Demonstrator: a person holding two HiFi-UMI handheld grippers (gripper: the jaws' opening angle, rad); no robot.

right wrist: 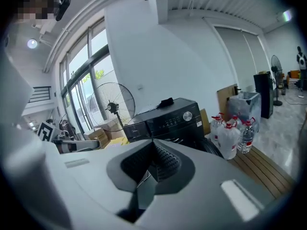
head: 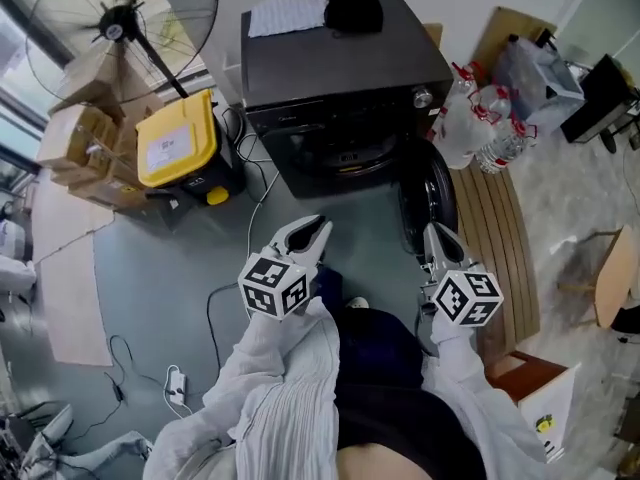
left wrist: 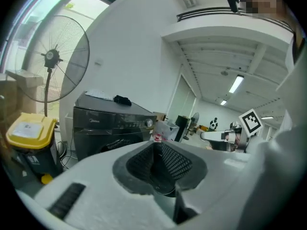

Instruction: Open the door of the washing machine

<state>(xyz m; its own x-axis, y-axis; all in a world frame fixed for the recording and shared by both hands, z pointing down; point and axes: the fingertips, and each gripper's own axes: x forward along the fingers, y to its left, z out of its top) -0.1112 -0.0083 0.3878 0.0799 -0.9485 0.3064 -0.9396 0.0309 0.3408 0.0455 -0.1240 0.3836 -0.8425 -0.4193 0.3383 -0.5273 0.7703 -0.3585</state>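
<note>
Far left of the dark grey front-loading washing machine [head: 340, 58] stands a big round metal pedestal fan [head: 115, 18]. Closer in, just beside the machine's left flank, sits a black bin with a yellow lid [head: 178, 138].

The left gripper [head: 315, 226], white with a marker cube, is out in front of the machine and well apart from it. In the left gripper view its jaws come together at the tips [left wrist: 154, 145], and there's nothing between them. The machine [left wrist: 110, 123] sits beyond the jaws and off to their left.

On the machine's lid lie a white sheet [head: 285, 13] and a black bundle [head: 353, 11]. The round dark door [head: 428, 198] is swung out to the machine's right, and the drum mouth [head: 335, 153] is exposed.

The right gripper [head: 432, 233] is in front of the machine too, by the door's near edge in the head view. Whether it touches the door I cannot tell. Its own view shows the tips met [right wrist: 152, 143] and gripping nothing, with the machine [right wrist: 168, 121] straight ahead.

Clear plastic water bottles [head: 470, 118] are clustered right of the machine.
</note>
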